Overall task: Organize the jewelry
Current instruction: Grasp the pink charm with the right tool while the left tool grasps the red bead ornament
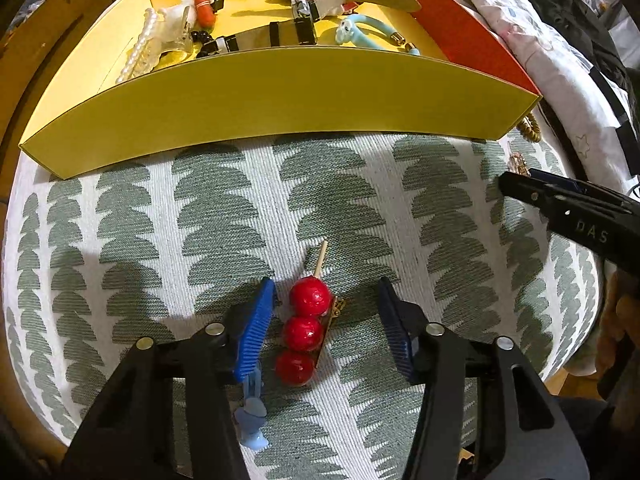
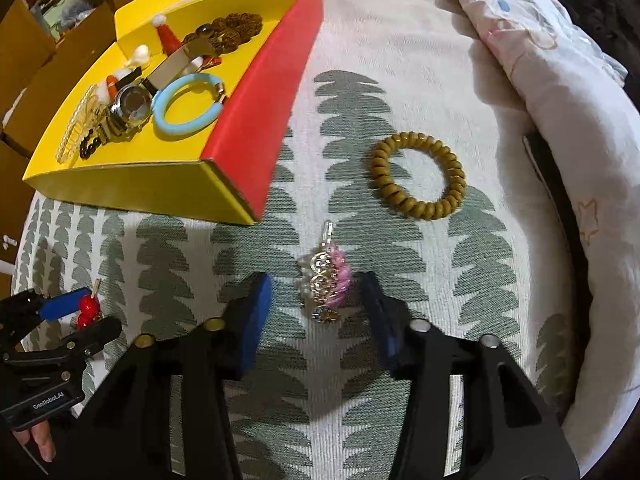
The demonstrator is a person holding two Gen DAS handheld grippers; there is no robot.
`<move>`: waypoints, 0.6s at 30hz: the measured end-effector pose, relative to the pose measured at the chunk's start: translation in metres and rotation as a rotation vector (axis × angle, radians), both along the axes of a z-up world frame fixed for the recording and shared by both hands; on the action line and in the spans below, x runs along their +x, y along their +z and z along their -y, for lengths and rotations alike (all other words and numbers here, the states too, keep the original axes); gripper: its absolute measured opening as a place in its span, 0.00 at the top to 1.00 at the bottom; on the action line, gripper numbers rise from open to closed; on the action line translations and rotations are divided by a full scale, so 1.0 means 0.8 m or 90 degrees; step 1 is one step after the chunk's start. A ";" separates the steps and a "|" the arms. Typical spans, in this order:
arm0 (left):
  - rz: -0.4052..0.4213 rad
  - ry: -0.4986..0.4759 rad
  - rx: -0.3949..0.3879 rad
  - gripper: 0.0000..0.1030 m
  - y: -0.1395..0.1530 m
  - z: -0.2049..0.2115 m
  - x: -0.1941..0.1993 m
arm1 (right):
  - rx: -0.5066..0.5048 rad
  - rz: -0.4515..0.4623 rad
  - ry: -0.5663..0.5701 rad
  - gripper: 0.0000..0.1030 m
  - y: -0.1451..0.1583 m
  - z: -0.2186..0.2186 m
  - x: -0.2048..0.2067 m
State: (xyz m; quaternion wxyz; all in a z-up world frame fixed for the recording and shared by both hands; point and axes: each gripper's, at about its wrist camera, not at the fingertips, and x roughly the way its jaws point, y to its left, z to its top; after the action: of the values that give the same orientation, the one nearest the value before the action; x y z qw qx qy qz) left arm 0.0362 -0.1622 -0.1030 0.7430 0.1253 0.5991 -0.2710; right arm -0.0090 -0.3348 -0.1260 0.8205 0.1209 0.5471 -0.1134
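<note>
A hair clip of three red balls (image 1: 306,328) on a stick lies on the tree-patterned cloth (image 1: 160,240). My left gripper (image 1: 325,284) points down over it, open, with a blue pad on either side and a gap to each. The right wrist view shows the same clip (image 2: 86,312) between the left gripper's fingers (image 2: 64,304). My right gripper (image 2: 315,278) is open around a pink and gold hair clip (image 2: 326,284); its pads stand close beside it without pressing. The yellow box (image 1: 260,100) with a red side (image 2: 256,120) holds a watch (image 2: 130,106), a blue bracelet (image 2: 188,104) and several other pieces.
A brown coil hair tie (image 2: 418,176) lies on the cloth right of the box. A light blue clip (image 1: 250,420) lies under my left finger. Bedding (image 2: 560,80) is piled along the right. Cardboard boxes (image 2: 24,40) stand at the far left. A person's fingers (image 2: 40,440) hold the left gripper.
</note>
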 end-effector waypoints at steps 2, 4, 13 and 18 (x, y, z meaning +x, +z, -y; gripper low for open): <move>0.000 -0.002 -0.001 0.57 0.001 0.000 -0.001 | 0.010 0.001 0.000 0.72 0.001 0.003 -0.001; 0.000 -0.006 -0.002 0.65 0.002 0.001 -0.003 | 0.008 0.001 -0.005 0.80 0.002 0.004 -0.002; -0.020 -0.003 -0.019 0.72 0.006 -0.006 0.006 | 0.016 0.006 -0.006 0.82 0.005 0.002 -0.003; -0.021 0.004 -0.036 0.72 0.016 -0.014 0.011 | 0.026 0.020 -0.002 0.84 0.020 -0.001 -0.010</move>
State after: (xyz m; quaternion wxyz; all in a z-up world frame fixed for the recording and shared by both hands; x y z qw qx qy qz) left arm 0.0452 -0.1512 -0.0900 0.7369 0.0976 0.6038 -0.2878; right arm -0.0168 -0.3339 -0.1102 0.8260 0.1401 0.5364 -0.1019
